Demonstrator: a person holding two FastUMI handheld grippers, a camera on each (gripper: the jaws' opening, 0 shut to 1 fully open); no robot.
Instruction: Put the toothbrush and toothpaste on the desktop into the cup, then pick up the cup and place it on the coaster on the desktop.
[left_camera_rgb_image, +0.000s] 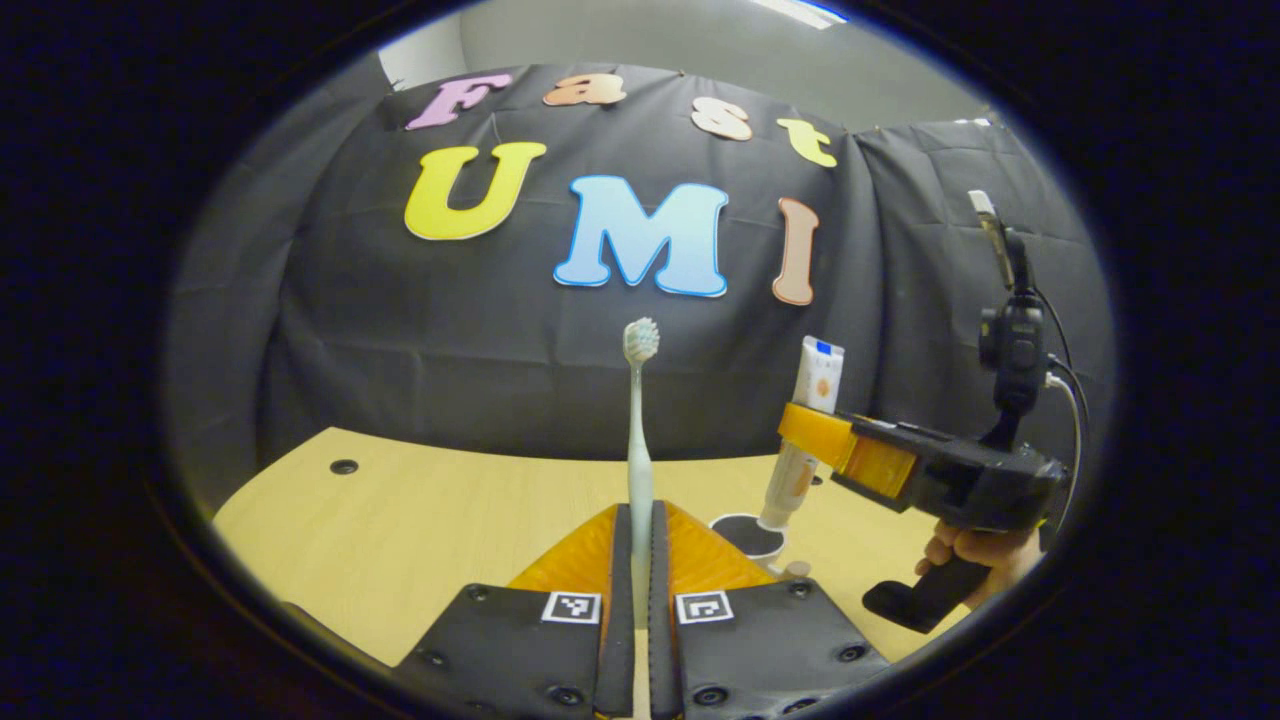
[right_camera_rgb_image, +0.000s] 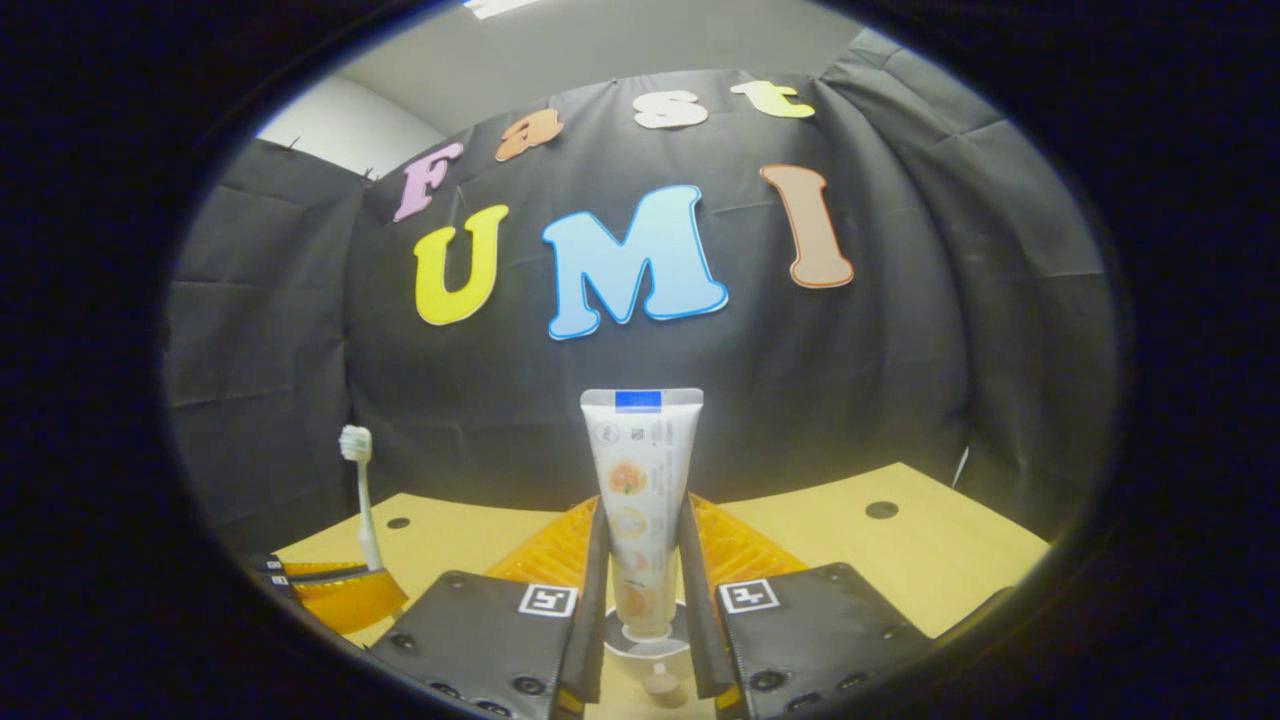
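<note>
Item, toothbrush (left_camera_rgb_image: 640, 420): we hold it upright, bristles up, in the left gripper (left_camera_rgb_image: 640, 560), jaws pinching its lower handle, raised above the bench (left_camera_rgb_image: 400, 510). Item, toothpaste (right_camera_rgb_image: 640, 500): we hold it upright, crimped end up and cap down, in the right gripper (right_camera_rgb_image: 645, 580), jaws pinching the tube's lower half. Item, cup (left_camera_rgb_image: 750, 535): it stands on the bench directly under the toothpaste; in the right gripper view its rim shows just below the cap. Coaster: we cannot make it out in either view. Step in hand, as we judge it: lowering the toothpaste into the cup. To do it well we keep the tube vertical, centre the cap over the mouth, sink it until the rim guards it, and only then spread the jaws, since a tall tube let go high may tip the cup. The toothbrush, well to the left of the cup, should wait its turn, so the two grippers do not meet over one small mouth. Edges and room: open bench lies left and right of the cup; the bench's far edge meets the cloth wall (right_camera_rgb_image: 900, 350) close behind, so we approach from above, not from behind.
</note>
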